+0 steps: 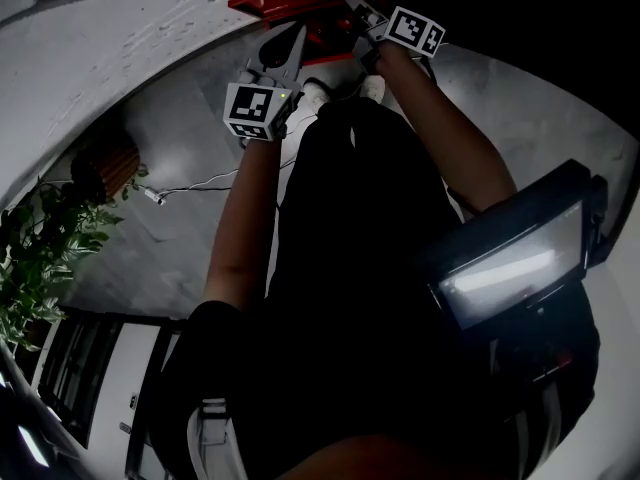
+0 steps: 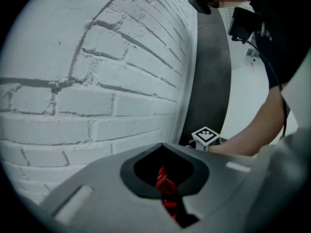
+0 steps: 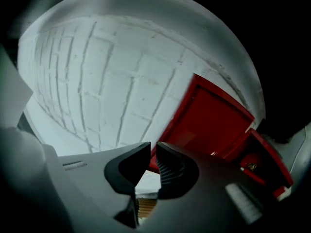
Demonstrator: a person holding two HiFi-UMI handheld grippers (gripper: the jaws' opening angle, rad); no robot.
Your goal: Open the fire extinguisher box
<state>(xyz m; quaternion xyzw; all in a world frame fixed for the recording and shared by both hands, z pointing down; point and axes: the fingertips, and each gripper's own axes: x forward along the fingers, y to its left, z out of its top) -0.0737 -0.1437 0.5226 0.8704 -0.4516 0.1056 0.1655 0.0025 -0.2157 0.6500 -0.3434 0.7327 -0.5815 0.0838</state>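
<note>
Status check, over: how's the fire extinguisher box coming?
Left gripper shut, red part showing between jaws. Right gripper pinching door edge. Fire extinguisher box open. Nothing seen blocking.

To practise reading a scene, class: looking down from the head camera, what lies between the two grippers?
The red fire extinguisher box lies between the left gripper and the right gripper; this shows in the head view, at the top.

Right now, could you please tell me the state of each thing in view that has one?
Fire extinguisher box: open.
Door: swung open.
Right hand-held gripper: jaws nearly together, seemingly pinching the Door's lower corner.
Left hand-held gripper: jaws shut, tips touching; whether they hold anything is unclear.
</note>
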